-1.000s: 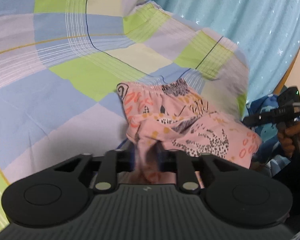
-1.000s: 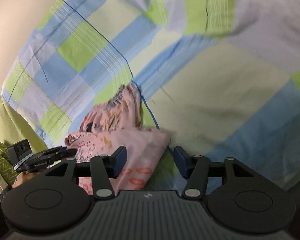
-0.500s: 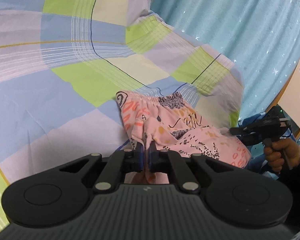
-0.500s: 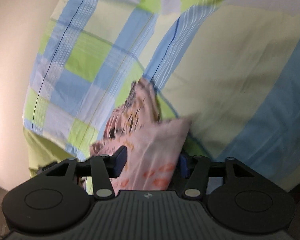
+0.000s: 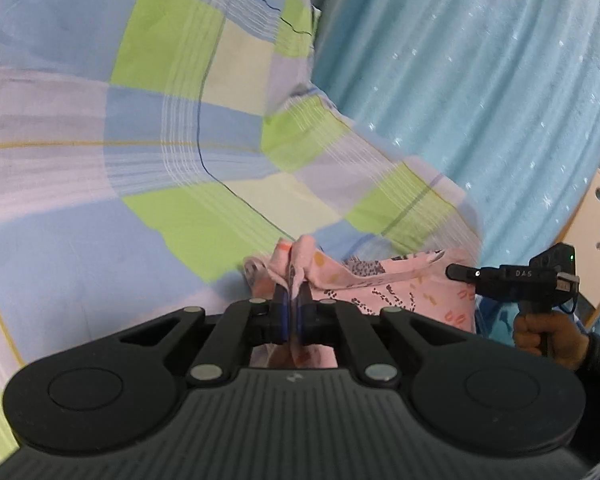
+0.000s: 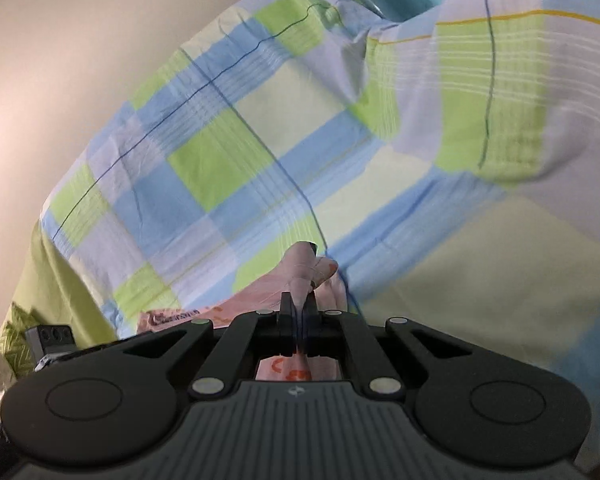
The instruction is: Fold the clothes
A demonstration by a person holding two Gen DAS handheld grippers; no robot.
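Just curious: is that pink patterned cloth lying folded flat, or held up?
Held up, not folded: the pink patterned garment hangs stretched between the left gripper and right gripper, both pinched shut on its edge.

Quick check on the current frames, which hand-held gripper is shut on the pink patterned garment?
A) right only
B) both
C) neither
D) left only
B: in the left wrist view the left hand-held gripper has its fingers pinched on a bunch of the pink garment, and in the right wrist view the right hand-held gripper is likewise closed on a fold of the same fabric above the checked bedsheet.
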